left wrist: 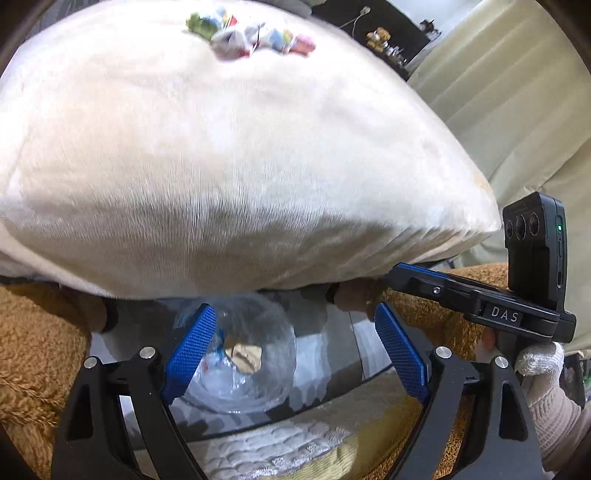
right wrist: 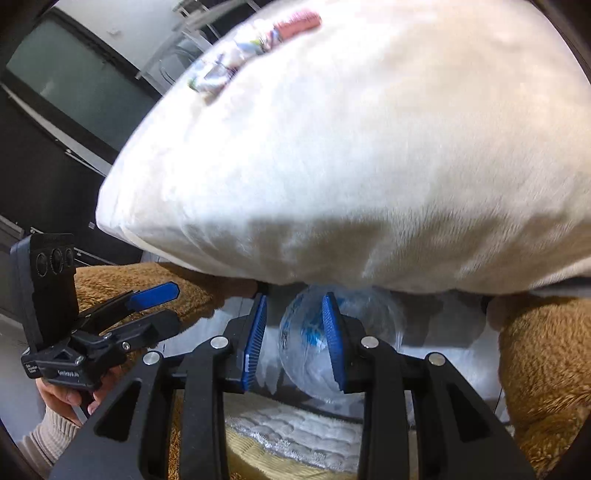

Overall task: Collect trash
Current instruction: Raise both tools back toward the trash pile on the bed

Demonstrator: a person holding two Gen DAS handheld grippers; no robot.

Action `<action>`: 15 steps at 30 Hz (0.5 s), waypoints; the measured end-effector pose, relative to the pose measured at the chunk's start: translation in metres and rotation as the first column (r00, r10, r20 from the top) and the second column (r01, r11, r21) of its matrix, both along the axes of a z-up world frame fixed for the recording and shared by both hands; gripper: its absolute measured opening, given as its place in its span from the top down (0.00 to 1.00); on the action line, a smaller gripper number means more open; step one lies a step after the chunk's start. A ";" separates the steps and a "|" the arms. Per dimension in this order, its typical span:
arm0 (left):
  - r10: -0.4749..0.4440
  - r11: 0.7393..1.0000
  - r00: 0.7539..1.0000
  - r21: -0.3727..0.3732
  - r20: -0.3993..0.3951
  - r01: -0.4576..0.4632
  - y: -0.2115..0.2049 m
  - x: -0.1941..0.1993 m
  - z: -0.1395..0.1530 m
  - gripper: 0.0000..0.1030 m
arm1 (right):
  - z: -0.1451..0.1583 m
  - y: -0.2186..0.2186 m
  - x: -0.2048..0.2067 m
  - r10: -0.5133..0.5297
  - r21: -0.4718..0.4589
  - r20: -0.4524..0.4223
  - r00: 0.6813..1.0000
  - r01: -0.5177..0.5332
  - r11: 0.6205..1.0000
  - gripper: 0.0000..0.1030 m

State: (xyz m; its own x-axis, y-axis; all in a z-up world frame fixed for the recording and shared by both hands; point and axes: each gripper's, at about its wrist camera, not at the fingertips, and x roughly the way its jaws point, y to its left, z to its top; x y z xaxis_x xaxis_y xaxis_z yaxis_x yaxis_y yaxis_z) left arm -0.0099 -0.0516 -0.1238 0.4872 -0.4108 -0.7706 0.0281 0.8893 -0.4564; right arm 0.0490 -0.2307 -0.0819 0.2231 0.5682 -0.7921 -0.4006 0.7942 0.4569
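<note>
Landmark: white plush cushion filled the upper part of both wrist views; every place below is given against it.
Trash on cushion: a blurred cluster of coloured wrappers and crumpled paper lay on the far top of the cushion, well away from both grippers.
Clear plastic bag: a transparent bag sat just under the cushion's near lower edge, with blue-and-white scraps and a tan piece visible through its wall.
Left gripper: the left gripper pointed under the cushion's near edge with its blue pads spread wide; the bag lay beyond the left-hand pad, and contact could not be judged.
Right gripper: the right gripper also pointed under the cushion's near edge, pads partly apart; the bag showed behind the right-hand pad, and whether any film was pinched could not be told.
Hands: a white knit glove held the right gripper below the cushion's right corner; a bare hand held the left gripper below its left corner.
Surroundings: brown shaggy fabric flanked the bag on both sides beneath the cushion.
</note>
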 end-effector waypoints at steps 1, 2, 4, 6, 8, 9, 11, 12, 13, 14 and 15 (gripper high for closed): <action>0.004 1.000 1.000 0.002 0.022 -0.004 0.001 -0.001 0.004 0.16 | 0.005 -0.002 0.000 0.000 0.006 0.027 1.000 0.000 1.000 0.69; 0.007 1.000 0.999 0.002 0.043 -0.007 0.002 -0.001 0.008 0.16 | 0.010 -0.002 -0.002 0.000 0.014 0.053 0.999 -0.001 1.000 0.69; 0.009 1.000 0.996 0.008 0.091 -0.010 0.005 -0.002 0.019 0.16 | 0.021 -0.004 -0.004 0.003 0.020 0.110 0.994 -0.006 1.000 0.69; 0.012 1.000 0.990 0.025 0.139 -0.016 0.007 -0.003 0.029 0.16 | 0.031 -0.005 -0.004 0.010 0.026 0.163 0.987 -0.014 1.000 0.69; 0.012 0.999 0.983 0.037 0.182 -0.019 0.010 -0.002 0.040 0.16 | 0.042 -0.007 -0.001 0.017 0.027 0.212 0.977 -0.023 0.999 0.69; 0.010 0.999 0.980 0.039 0.200 -0.018 0.012 0.000 0.046 0.16 | 0.048 -0.006 0.001 0.023 0.020 0.241 0.970 -0.029 0.999 0.68; 0.006 0.998 0.973 0.054 0.229 -0.018 0.016 0.006 0.055 0.16 | 0.057 -0.004 0.008 0.033 0.020 0.279 0.960 -0.041 0.999 0.68; 0.003 0.998 0.971 0.063 0.239 -0.018 0.018 0.009 0.059 0.16 | 0.060 -0.003 0.013 0.038 0.022 0.290 0.956 -0.046 0.999 0.67; 0.000 0.997 0.968 0.071 0.250 -0.018 0.020 0.012 0.064 0.16 | 0.064 -0.001 0.017 0.042 0.025 0.299 0.953 -0.052 0.998 0.64; -0.004 0.997 0.965 0.077 0.261 -0.017 0.022 0.016 0.069 0.16 | 0.066 0.000 0.022 0.046 0.026 0.306 0.951 -0.057 0.998 0.61; -0.009 0.997 0.963 0.082 0.270 -0.014 0.023 0.019 0.073 0.16 | 0.069 0.003 0.027 0.051 0.021 0.312 0.949 -0.060 0.998 0.61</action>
State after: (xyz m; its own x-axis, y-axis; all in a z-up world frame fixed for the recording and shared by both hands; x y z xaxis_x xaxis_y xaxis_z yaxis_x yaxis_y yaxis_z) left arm 0.0091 -0.0284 -0.0512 0.6831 -0.3496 -0.6412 0.1377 0.9239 -0.3570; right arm 0.0763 -0.2281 -0.0129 0.4234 0.6087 -0.6710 -0.5697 0.7547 0.3252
